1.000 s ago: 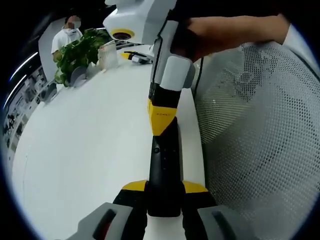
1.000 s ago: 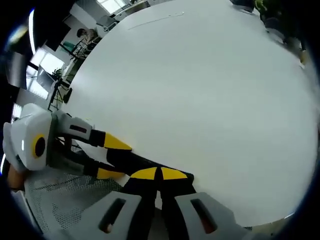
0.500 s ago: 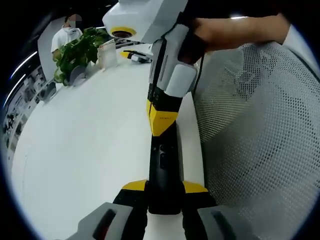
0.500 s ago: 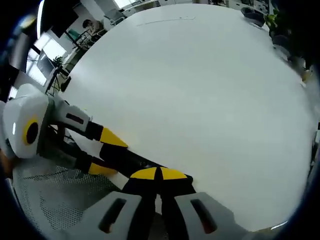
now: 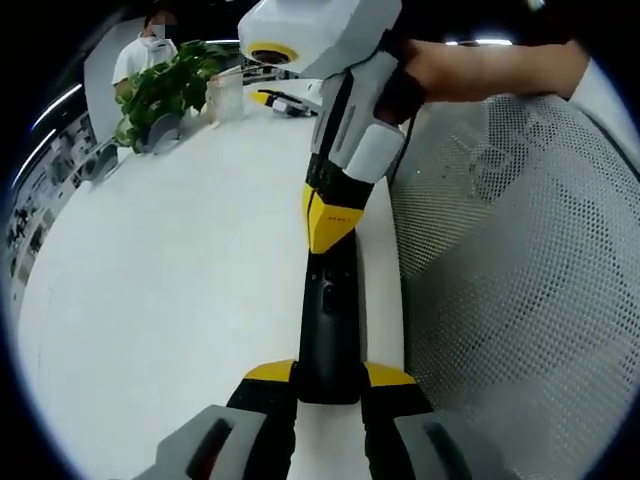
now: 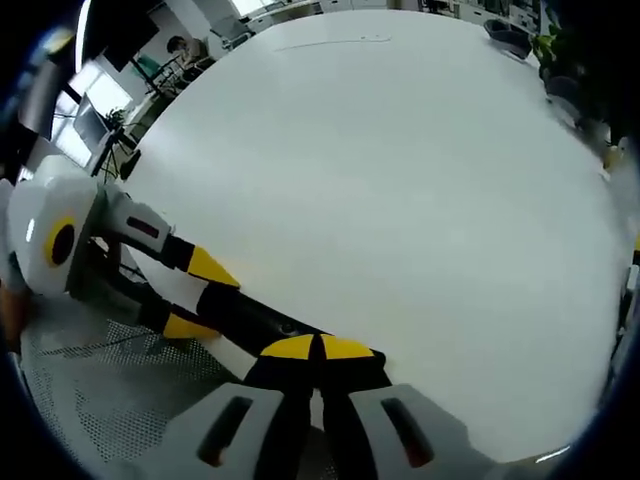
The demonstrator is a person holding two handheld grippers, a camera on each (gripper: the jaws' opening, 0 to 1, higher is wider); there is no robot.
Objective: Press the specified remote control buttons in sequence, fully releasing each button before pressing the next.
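So the left gripper has its jaws clamped on the near end of the black remote control, held just over the white table by its right edge. The right gripper, jaws closed together with nothing between them, has its yellow tips down on the remote's far end. Looks mid-press to me; which button in the sequence, no clue.

One remote control, two hand-held grippers, one potted plant, one mesh chair
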